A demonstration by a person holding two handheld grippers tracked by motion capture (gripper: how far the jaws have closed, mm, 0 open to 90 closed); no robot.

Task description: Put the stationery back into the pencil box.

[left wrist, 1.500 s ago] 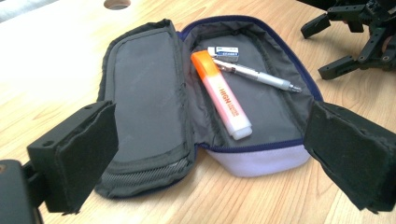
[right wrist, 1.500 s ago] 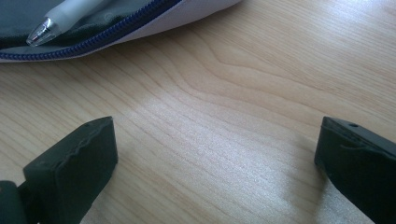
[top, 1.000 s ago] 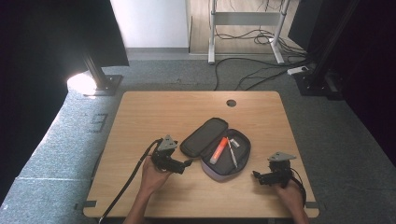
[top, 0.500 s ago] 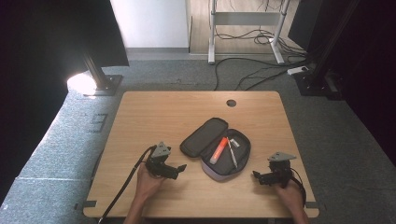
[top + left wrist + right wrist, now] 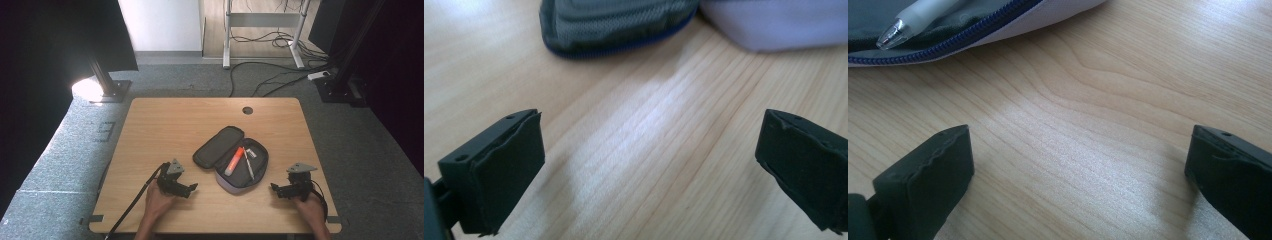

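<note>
An open pencil case (image 5: 220,149) lies in the middle of the wooden table (image 5: 165,125), lid folded out to the left. Inside its lilac tray rest an orange marker (image 5: 234,161) and a white pen (image 5: 248,163). My left gripper (image 5: 192,188) sits low near the front edge, left of the case, pointing right; its jaws are open over bare wood (image 5: 649,165). The grey mesh lid (image 5: 619,22) and lilac body (image 5: 774,22) lie just beyond them. To the right of the case my right gripper (image 5: 274,189) points left, open (image 5: 1078,175). Ahead of it are the pen tip (image 5: 898,29) and blue zipper edge (image 5: 973,35).
A round cable hole (image 5: 247,110) sits near the table's far edge. On the floor beyond are a lamp base (image 5: 107,90), desk legs and cables (image 5: 270,80). Bare wood stretches across the table's back and left.
My left gripper has drawn back from the case lid toward the front edge of the table. The right gripper and the case have stayed put.
</note>
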